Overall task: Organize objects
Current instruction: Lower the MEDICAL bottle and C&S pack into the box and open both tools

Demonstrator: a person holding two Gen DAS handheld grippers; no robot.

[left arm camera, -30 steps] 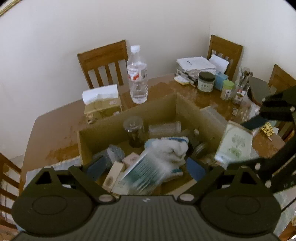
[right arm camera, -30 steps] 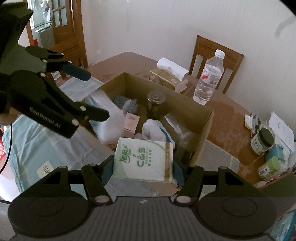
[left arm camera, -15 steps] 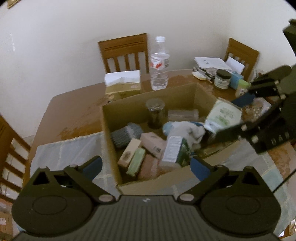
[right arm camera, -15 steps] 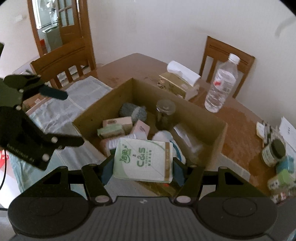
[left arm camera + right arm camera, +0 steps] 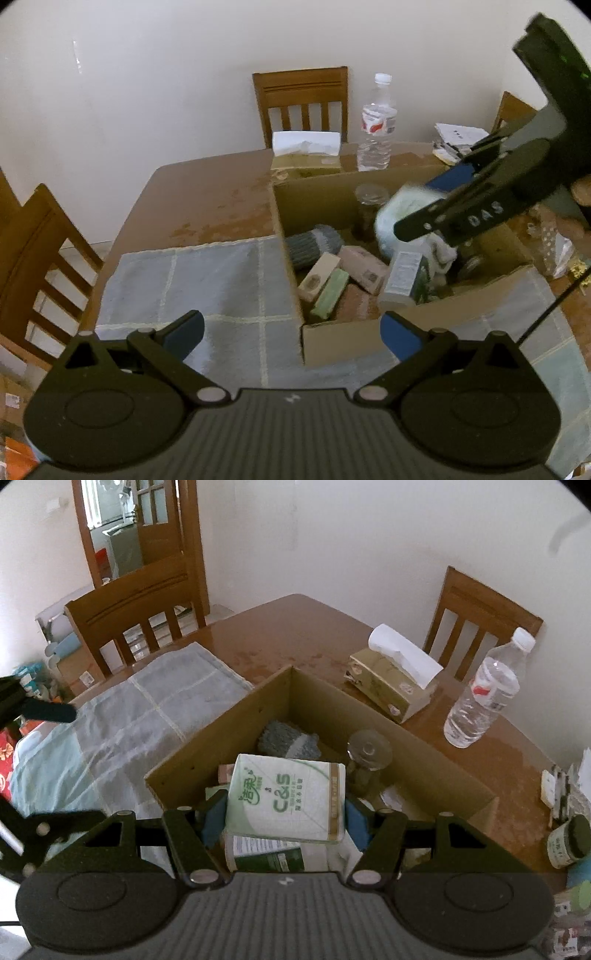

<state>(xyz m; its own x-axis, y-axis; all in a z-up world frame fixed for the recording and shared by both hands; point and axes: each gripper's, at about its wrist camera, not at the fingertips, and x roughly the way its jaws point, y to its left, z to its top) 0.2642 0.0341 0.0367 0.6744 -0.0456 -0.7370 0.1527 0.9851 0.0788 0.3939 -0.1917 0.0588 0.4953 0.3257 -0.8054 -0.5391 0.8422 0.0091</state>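
Note:
An open cardboard box [image 5: 332, 343] [image 5: 221, 731] stands on the wooden table. It holds a grey sock roll [image 5: 312, 242], several soap boxes, a glass jar [image 5: 369, 746] and a green-white carton [image 5: 404, 277]. My right gripper [image 5: 285, 818] hovers over the box's near end. It grips a white-and-green tissue pack [image 5: 288, 797], and its jaws are opening slightly with the pads still on the pack. In the left wrist view the right gripper [image 5: 461, 206] and the blurred pack [image 5: 395, 218] hang above the box. My left gripper [image 5: 291, 328] is wide open and holds nothing, above the box's near-left corner.
A blue-grey checked cloth [image 5: 192, 280] covers the table left of the box. Behind the box stand a tissue box [image 5: 391, 686] and a water bottle [image 5: 484, 701]. Jars [image 5: 569, 842] and papers crowd the right end. Wooden chairs [image 5: 133, 605] surround the table.
The left gripper let a carton fall into the box, opened wide and drew back to the left. The right gripper carried the tissue pack in over the box.

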